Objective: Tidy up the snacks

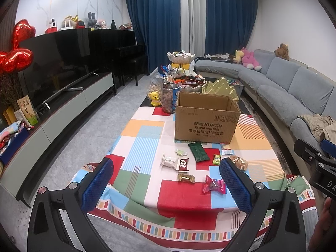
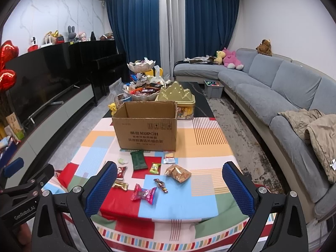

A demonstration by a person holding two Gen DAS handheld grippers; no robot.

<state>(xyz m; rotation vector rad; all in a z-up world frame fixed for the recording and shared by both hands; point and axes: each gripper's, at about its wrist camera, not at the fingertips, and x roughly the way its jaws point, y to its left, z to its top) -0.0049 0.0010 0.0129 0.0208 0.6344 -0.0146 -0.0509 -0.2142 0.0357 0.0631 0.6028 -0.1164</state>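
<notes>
Several wrapped snacks lie on the patchwork tablecloth (image 1: 147, 180) in front of an open cardboard box (image 1: 206, 118), also in the right wrist view (image 2: 147, 129). Among them are a dark green packet (image 1: 198, 151) (image 2: 138, 160), a pink candy (image 1: 214, 185) (image 2: 143, 193), a gold candy (image 1: 185, 178) (image 2: 120, 185) and a golden bag (image 2: 178, 173). My left gripper (image 1: 166, 183) is open and empty, above the table's near edge. My right gripper (image 2: 169, 185) is open and empty, beside it to the right.
Behind the box stand a jar of nuts (image 1: 169, 99), a yellow bear toy (image 1: 155, 98), tiered bowls of sweets (image 1: 181, 57) and a gold tin (image 2: 178, 98). A grey sofa (image 2: 283, 92) runs along the right. A TV and low cabinet (image 1: 63, 105) line the left.
</notes>
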